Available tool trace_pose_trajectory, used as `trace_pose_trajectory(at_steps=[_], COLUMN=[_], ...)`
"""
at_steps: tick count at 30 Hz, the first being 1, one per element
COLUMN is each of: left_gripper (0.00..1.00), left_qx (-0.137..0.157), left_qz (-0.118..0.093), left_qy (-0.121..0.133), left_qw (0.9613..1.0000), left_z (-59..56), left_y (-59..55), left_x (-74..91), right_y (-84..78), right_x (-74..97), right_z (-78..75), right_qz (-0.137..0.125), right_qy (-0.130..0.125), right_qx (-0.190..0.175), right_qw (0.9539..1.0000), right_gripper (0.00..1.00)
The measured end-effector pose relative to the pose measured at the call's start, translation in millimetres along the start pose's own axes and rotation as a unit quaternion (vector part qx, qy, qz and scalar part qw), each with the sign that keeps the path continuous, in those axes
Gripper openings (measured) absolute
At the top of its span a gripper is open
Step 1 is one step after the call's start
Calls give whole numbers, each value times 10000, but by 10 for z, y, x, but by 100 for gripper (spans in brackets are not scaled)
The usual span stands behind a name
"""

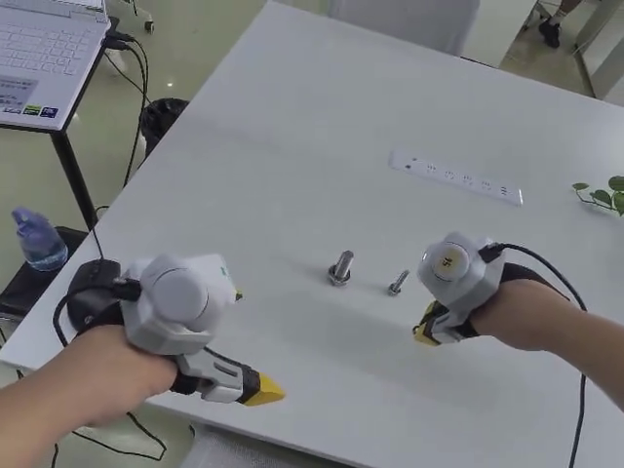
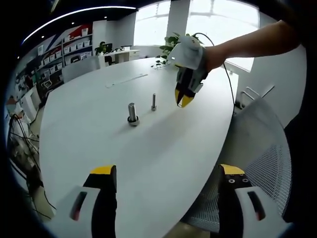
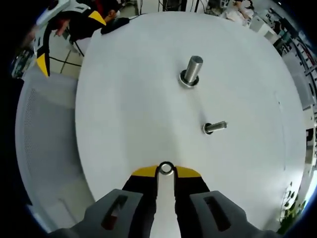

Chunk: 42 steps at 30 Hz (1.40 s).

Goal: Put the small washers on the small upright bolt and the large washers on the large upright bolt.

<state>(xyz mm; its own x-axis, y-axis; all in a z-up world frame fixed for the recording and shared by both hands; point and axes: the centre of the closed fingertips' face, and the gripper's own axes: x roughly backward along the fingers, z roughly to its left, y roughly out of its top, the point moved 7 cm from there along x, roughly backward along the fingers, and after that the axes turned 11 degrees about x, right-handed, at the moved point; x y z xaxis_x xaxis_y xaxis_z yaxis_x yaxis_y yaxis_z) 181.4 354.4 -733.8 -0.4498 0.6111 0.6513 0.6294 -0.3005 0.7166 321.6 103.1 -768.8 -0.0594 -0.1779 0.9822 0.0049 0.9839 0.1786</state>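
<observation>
On the white table the large bolt stands upright with a ring at its foot, and the small bolt stands just right of it. My right gripper hovers close to the front right of the small bolt. In its own view the right gripper is shut on a metal washer, with the small bolt and the large bolt ahead. My left gripper is at the table's near edge, open and holding nothing, facing the large bolt and the small bolt.
A white power strip lies further back on the table. A plant sprig reaches in at the right edge. A laptop and a blue bottle are off to the left. A mesh chair stands by the near edge.
</observation>
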Motion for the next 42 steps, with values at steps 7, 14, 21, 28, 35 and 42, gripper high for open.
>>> trace_pose_trajectory(at_steps=[7, 14, 21, 28, 35, 42], left_gripper=[95, 99, 99, 98, 97, 97], left_qx=[74, 125, 155, 179, 208, 230], left_qz=[-69, -11, -34, 13, 22, 28], left_qy=[66, 5, 15, 17, 23, 33], left_qw=[9999, 9999, 9999, 9998, 9998, 9997], left_z=[20, -4, 8, 22, 54, 95], left_y=[40, 31, 39, -4, -12, 6], left_x=[-28, -75, -103, -104, -101, -108], right_y=[-32, 8, 47, 133, 242, 377], right_x=[45, 100, 136, 162, 194, 264], right_z=[-128, -268, -414, -527, -622, -596], right_qz=[-48, -128, -171, -207, -269, -308], right_qy=[-76, -135, -212, -264, -339, -368], right_qx=[-19, -53, -49, -32, 7, 74], right_qw=[10000, 9998, 9996, 9994, 9991, 9988], right_gripper=[12, 12, 12, 12, 12, 12])
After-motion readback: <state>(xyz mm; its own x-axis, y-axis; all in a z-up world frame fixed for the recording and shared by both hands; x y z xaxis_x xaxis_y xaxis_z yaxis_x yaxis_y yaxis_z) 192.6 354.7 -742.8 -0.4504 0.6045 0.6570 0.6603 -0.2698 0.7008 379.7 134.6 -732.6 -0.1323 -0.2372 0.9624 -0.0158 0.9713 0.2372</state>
